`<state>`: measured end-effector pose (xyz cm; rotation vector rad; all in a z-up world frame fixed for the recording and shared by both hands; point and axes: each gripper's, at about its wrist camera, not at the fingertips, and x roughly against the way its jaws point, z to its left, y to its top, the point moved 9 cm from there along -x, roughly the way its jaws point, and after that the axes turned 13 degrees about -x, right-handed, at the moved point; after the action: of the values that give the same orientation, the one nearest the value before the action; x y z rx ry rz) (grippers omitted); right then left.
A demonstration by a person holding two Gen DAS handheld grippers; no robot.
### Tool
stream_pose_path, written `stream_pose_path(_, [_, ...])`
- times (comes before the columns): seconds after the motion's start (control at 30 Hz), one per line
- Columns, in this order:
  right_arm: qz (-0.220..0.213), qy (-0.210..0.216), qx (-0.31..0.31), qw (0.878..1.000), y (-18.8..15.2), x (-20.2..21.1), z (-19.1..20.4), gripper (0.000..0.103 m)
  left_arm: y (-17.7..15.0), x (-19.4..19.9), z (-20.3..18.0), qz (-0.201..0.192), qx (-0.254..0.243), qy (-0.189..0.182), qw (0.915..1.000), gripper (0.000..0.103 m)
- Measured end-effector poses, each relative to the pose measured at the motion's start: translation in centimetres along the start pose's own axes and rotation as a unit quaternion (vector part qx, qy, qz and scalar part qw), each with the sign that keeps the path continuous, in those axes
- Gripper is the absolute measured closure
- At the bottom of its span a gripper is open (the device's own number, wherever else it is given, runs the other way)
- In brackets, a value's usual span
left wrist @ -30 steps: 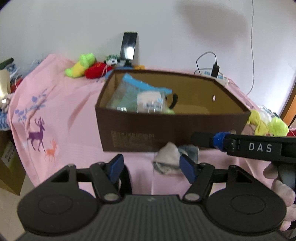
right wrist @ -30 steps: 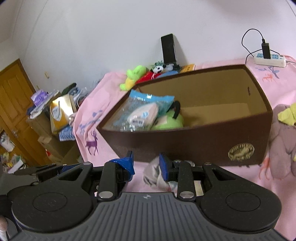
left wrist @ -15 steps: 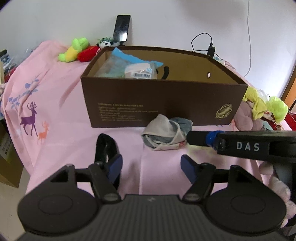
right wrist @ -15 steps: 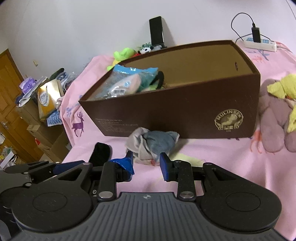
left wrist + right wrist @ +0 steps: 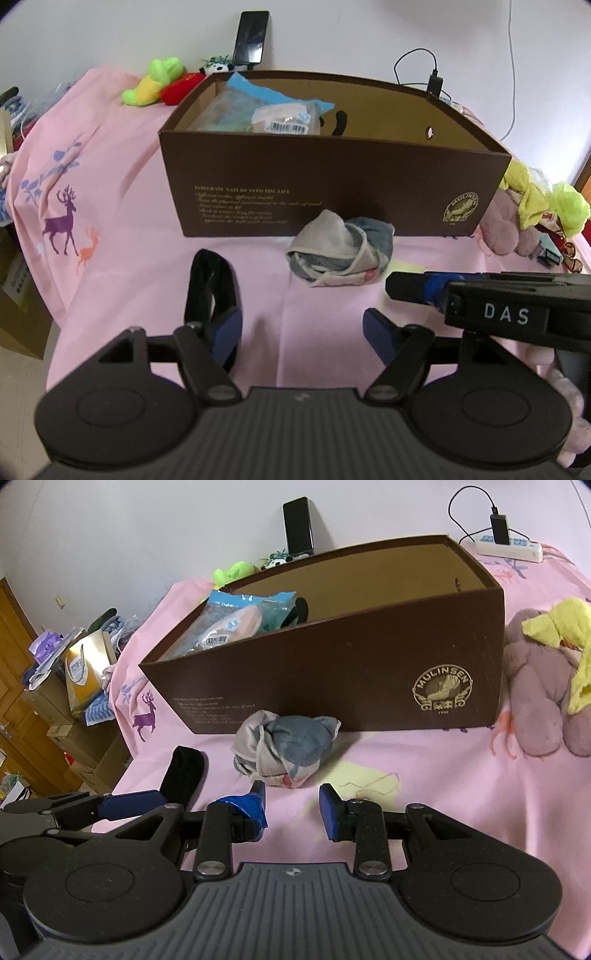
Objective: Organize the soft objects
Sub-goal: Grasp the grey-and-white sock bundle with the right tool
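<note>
A crumpled grey and blue cloth bundle (image 5: 340, 254) (image 5: 288, 749) lies on the pink bedsheet in front of an open brown cardboard box (image 5: 332, 192) (image 5: 369, 672). A black soft band (image 5: 210, 280) (image 5: 183, 775) lies to the bundle's left. My left gripper (image 5: 301, 328) is open and empty above the sheet, with its left finger beside the black band. My right gripper (image 5: 293, 799) is open with a narrower gap and nothing between its pads, just short of the bundle. Inside the box sit a blue plastic packet (image 5: 266, 110) and a black-handled item.
A purple plush (image 5: 539, 698) under yellow cloth (image 5: 569, 635) lies right of the box. Green and red plush toys (image 5: 159, 81) and a phone (image 5: 253, 37) stand at the back wall. A power strip (image 5: 509, 546) lies at the back right. Cartons (image 5: 74, 672) crowd the floor beyond the bed's left edge.
Both grippers have sunk and tipped downward toward the sheet. The bundle and the black band now show in full in front of the fingers. Both pairs of jaws stand slightly wider.
</note>
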<state>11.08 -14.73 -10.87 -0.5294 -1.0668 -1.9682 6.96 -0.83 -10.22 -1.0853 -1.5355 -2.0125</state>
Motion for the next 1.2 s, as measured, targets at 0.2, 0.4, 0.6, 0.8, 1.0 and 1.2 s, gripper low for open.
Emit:
stream_pose_path(0.2, [0.004, -0.003, -0.006, 1.000, -0.2, -0.2, -0.4, 0.088, -0.1, -0.4, -0.2, 0.008, -0.006, 0.005, 0.9999, 0.026])
stream_pose_path(0.4, [0.003, -0.003, -0.021, 1.000, 0.2, -0.3, -1.1, 0.088, 0.5, -0.9, -0.8, 0.006, -0.019, 0.008, 0.9998, 0.025])
stream_pose_path(0.6, [-0.002, -0.006, -0.027, 1.000, 0.7, -0.5, -1.5, 0.087, 1.4, -1.9, -1.4, 0.004, -0.034, 0.002, 0.9994, 0.024])
stream_pose_path(0.8, [-0.009, -0.008, -0.030, 0.999, 1.7, -0.7, -1.7, 0.087, 1.7, -2.9, -1.6, 0.005, -0.038, -0.009, 0.9992, 0.024])
stream_pose_path(1.0, [-0.003, 0.001, -0.047, 0.999, 2.8, -1.5, -1.8, 0.086, 2.2, -3.7, -1.3, -0.001, -0.036, -0.019, 0.9992, 0.024])
stream_pose_path(1.2, [0.006, 0.019, -0.070, 0.997, 3.8, -2.3, -1.7, 0.085, 3.1, -4.1, -1.5, -0.032, -0.047, -0.034, 0.9978, 0.024])
